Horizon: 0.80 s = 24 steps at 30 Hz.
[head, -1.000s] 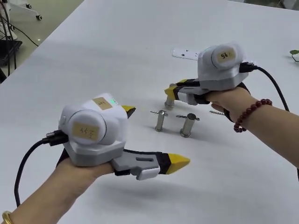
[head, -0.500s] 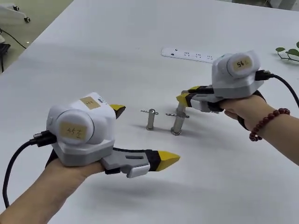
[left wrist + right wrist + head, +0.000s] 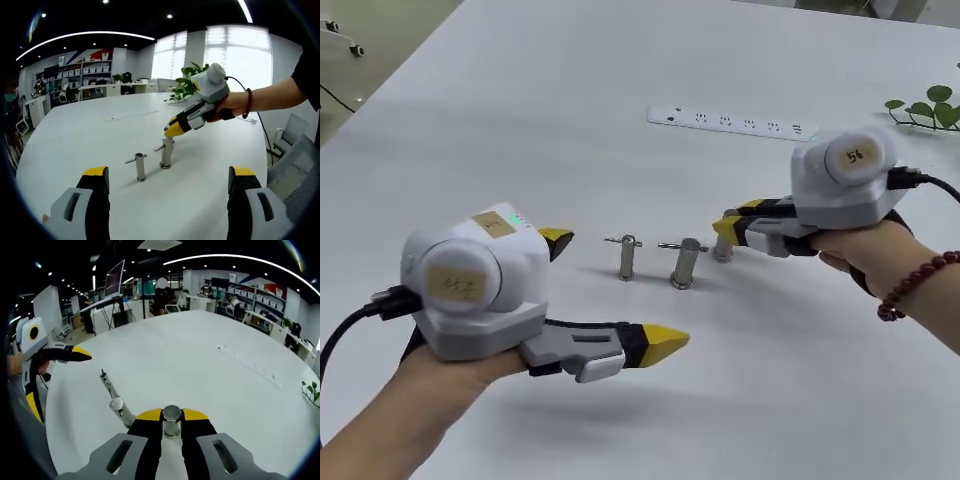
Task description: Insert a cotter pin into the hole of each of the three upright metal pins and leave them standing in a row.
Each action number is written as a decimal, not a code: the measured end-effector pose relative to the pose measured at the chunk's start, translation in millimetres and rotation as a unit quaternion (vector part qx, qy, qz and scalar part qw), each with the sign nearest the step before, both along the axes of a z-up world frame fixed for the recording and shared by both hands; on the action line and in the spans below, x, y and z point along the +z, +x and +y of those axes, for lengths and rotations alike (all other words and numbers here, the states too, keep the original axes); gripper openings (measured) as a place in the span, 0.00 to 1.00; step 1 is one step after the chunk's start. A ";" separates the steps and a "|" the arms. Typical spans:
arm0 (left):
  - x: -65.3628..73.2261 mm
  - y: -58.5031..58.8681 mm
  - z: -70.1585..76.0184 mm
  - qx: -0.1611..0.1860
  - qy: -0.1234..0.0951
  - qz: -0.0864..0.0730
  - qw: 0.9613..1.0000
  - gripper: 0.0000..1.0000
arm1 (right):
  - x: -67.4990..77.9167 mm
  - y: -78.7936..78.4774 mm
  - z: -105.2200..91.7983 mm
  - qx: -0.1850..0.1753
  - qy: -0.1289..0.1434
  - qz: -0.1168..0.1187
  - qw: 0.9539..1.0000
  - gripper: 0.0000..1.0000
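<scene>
Metal pins [image 3: 684,263] stand upright in a row on the white tabletop [image 3: 570,100], about midway between the two tools. The left pin [image 3: 627,257] carries a cotter pin [image 3: 617,241] through the hole near its top, and the thin wire sticks out to the left. The middle pin [image 3: 683,268], just beside it, carries a second cotter pin [image 3: 669,245] the same way. The right pin [image 3: 723,249] is at the end of the row, partly hidden behind the yellow tips of the right tool [image 3: 730,228]. In the right gripper view that tool's jaws are clenched on this pin's shaft, one on each side, with its round top showing between them; I cannot tell whether it holds a cotter pin. The left tool [image 3: 610,292] hovers nearer and to the left of the row, released, its jaws spread wide with nothing between them. A white power strip [image 3: 732,121] lies farther back on the tabletop.
</scene>
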<state>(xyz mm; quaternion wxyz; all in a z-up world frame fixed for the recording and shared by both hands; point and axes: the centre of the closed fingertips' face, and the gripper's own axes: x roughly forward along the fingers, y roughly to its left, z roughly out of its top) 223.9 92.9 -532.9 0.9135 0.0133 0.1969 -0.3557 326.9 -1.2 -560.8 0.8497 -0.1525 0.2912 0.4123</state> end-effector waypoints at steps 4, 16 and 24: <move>0.1 -1.0 -0.8 -0.002 0.001 0.001 1.000 0.99 | -0.3 -5.9 -8.6 -0.002 -0.002 0.002 1.000 0.08; 3.7 -2.8 -0.9 0.001 0.001 -0.003 1.000 0.99 | 2.5 -27.0 -9.9 0.004 -0.008 0.001 1.000 0.08; 7.3 -5.1 1.2 0.005 0.004 -0.008 1.000 0.99 | 0.2 -40.1 -6.0 0.008 -0.005 0.008 1.000 0.08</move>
